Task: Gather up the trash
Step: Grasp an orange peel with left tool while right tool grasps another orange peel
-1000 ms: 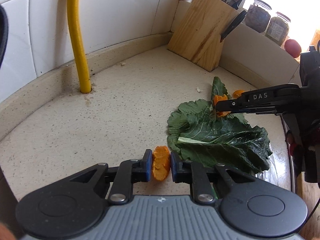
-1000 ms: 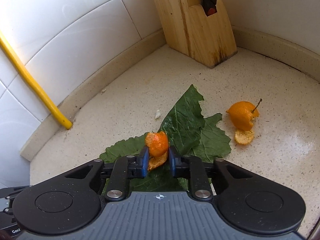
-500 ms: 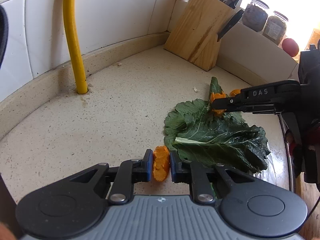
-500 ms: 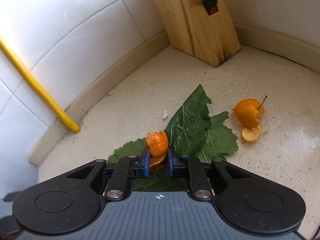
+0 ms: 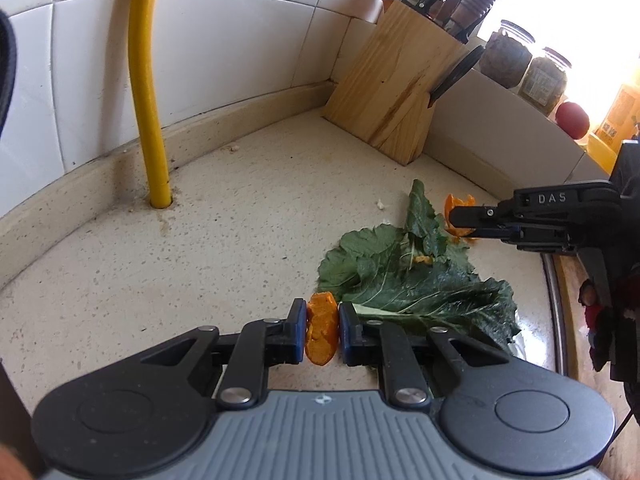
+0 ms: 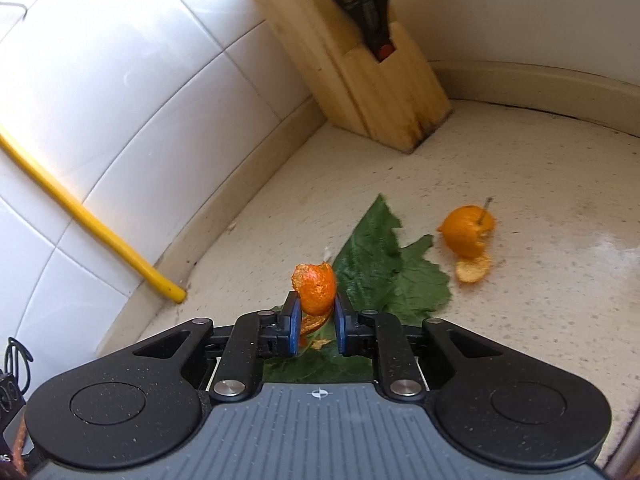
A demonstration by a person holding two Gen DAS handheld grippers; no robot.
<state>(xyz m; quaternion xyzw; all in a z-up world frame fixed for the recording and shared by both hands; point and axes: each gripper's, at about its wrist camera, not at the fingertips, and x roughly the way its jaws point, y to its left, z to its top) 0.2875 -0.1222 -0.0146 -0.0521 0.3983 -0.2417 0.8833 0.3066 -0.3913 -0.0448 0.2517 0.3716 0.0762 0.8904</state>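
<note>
My left gripper (image 5: pixel 322 334) is shut on a piece of orange peel (image 5: pixel 321 330), held just above the speckled counter beside the green leaves (image 5: pixel 416 284). In the right wrist view my right gripper (image 6: pixel 315 322) is shut on a curled orange peel (image 6: pixel 315 289), lifted over the leaves (image 6: pixel 390 272). The left wrist view shows that right gripper (image 5: pixel 460 218) from the side, with its peel (image 5: pixel 458 204) sticking out at the tip. A larger orange peel with a stem (image 6: pixel 466 226) and a small peel disc (image 6: pixel 472 270) lie on the counter to the right of the leaves.
A wooden knife block (image 5: pixel 394 88) stands in the corner, with black scissors (image 6: pixel 362 8) in it. A yellow pipe (image 5: pixel 150 100) rises from the counter by the tiled wall. Jars (image 5: pixel 506 60) and a red fruit (image 5: pixel 573 120) sit on the sill. A metal rim (image 5: pixel 554 300) runs along the right.
Both grippers have risen and drawn back with their peels. The right gripper's peel has come off the leaves, and a few small orange crumbs stay on the leaf.
</note>
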